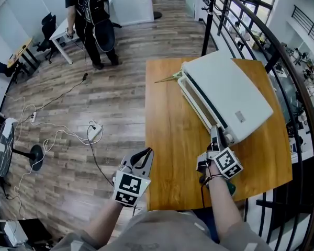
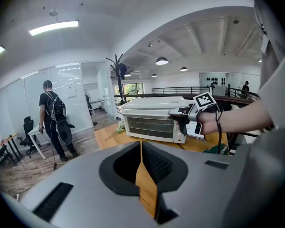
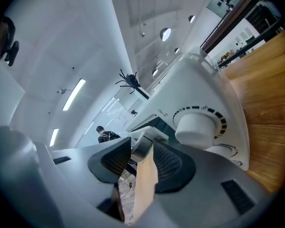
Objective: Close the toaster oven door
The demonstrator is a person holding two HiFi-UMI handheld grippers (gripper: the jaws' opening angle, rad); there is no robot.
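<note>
A white toaster oven (image 1: 230,95) sits on the wooden table (image 1: 167,150), and in the left gripper view its door (image 2: 149,126) stands upright against the oven front. My right gripper (image 1: 215,135) is at the oven's near front corner, beside the white dial knob (image 3: 194,127). The end of the door handle (image 3: 151,135) lies between its jaws, which stand apart round it without clearly pressing. My left gripper (image 1: 145,156) hangs off the table's left edge over the floor, its jaws together and nothing in them. In the left gripper view the right gripper (image 2: 180,114) shows at the oven's top front corner.
A green leafy stem (image 1: 170,77) lies at the table's far edge by the oven. A black railing (image 1: 282,56) curves round the right side. Cables (image 1: 68,135) trail over the wooden floor at left. A person with a backpack (image 1: 91,14) stands by a white desk far back.
</note>
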